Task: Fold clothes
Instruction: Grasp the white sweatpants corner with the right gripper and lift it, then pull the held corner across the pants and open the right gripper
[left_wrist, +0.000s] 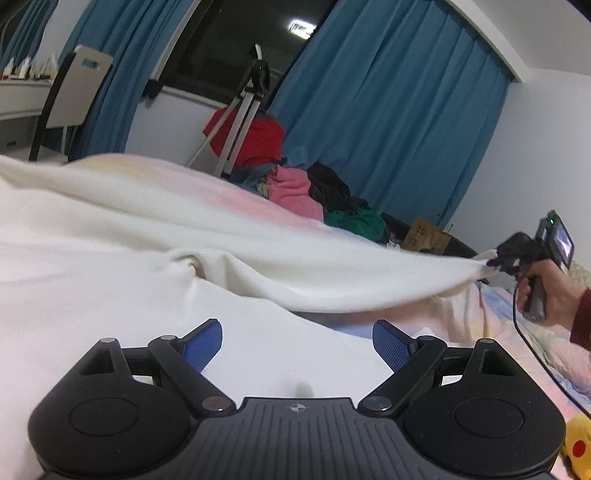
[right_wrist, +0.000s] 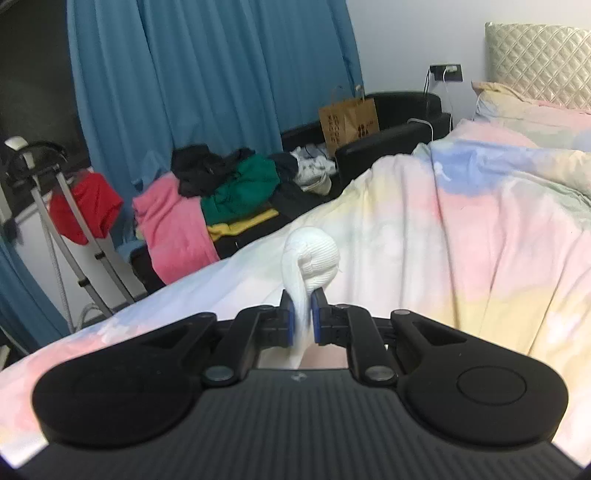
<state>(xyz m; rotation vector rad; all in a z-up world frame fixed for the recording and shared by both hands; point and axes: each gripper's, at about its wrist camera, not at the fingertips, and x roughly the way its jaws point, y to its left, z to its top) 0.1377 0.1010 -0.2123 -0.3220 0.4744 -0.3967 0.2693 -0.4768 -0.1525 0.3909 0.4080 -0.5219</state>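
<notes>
Clamped tight in the right claw (right_wrist: 303, 314), low centre of the right wrist view: a bunched cuff or corner of the white knit garment (right_wrist: 312, 258), its ribbed end bulging above the blue pads. Seen from the left wrist view as a long white span running from the middle left of the frame out to the right claw (left_wrist: 496, 264) at the far right edge, gripped by a hand (left_wrist: 543, 295) in a dark red sleeve. Pulled taut and lifted clear of the bed there, probably to draw a sleeve or side out straight so a clean fold line can form. Hard to tell whether sleeve or hem, given the blur.

Left claw (left_wrist: 297, 341) at the bottom centre of its own view, blue pads (left_wrist: 207, 343) spread wide apart with nothing between them, hanging just over the flat white body of the garment (left_wrist: 110, 258). Held ready, seemingly to pin or pick up the near part while the other end is stretched.

Bulk of the garment spread over the pastel bedspread (right_wrist: 480, 221), filling the left and lower part of the left wrist view. Pile of unfolded clothes (right_wrist: 221, 192), pink, green and black, heaped beyond the bed's far edge at centre left of the right wrist view, waiting apart from the working area. Teal curtains (left_wrist: 388, 110) across the upper frame behind.
</notes>
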